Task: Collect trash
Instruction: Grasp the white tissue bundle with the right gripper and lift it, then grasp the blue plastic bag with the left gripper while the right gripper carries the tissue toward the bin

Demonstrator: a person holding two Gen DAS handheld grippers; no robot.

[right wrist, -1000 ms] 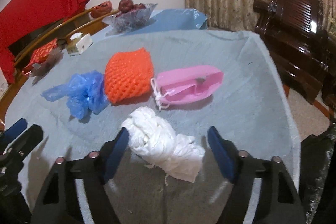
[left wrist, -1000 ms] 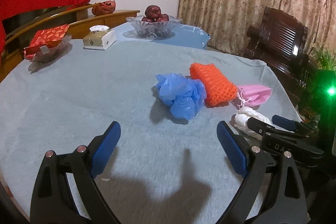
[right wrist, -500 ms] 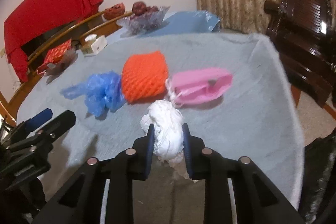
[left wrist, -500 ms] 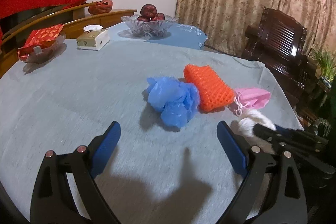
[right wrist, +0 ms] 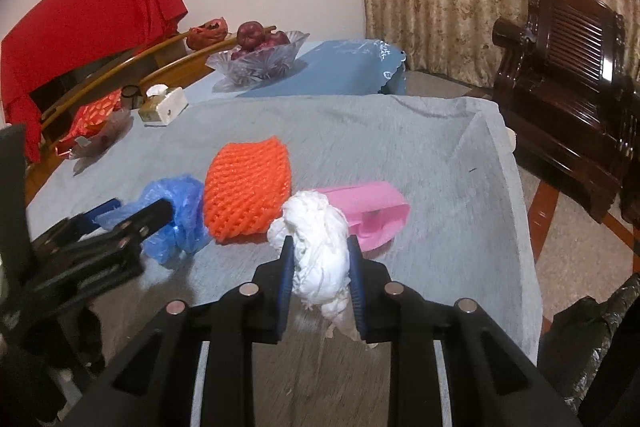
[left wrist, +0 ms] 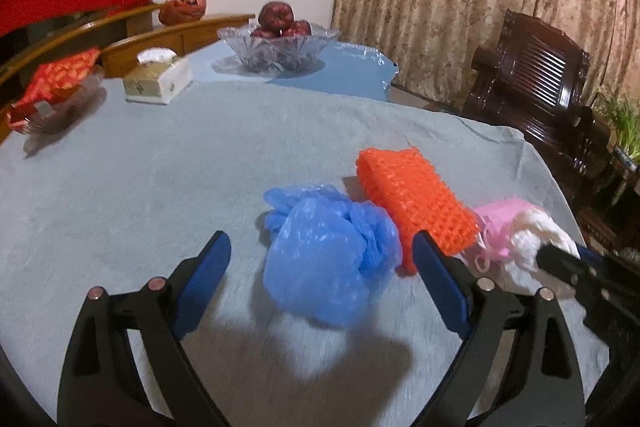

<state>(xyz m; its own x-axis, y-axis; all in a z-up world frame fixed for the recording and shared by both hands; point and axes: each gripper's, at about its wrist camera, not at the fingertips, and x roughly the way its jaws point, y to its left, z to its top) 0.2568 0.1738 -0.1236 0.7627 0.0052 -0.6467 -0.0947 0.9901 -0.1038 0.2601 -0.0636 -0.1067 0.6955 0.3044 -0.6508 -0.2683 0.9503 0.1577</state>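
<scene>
**A:** Trash check: the white crumpled wad is pinched between the blue pads of the right tongs, so that one's held, right near the bench's right edge. Can't tell if it's lifted off the cloth or just touching it.

**B:** And the left tongs?

**A:** Spread wide, holding nothing, with the blue plastic bag sitting on the grey cloth between the two pads. No contact that I can see.

**B:** Other trash?

**A:** Orange foam net lies touching the blue bag on its right side, and the pink pouch is just behind the white wad, close to the right edge.

**B:** Anything further out?

**A:** Toward the far edge: a glass bowl of dark red fruit, a tissue box, and a red packet in a dish at the far left corner.
</scene>
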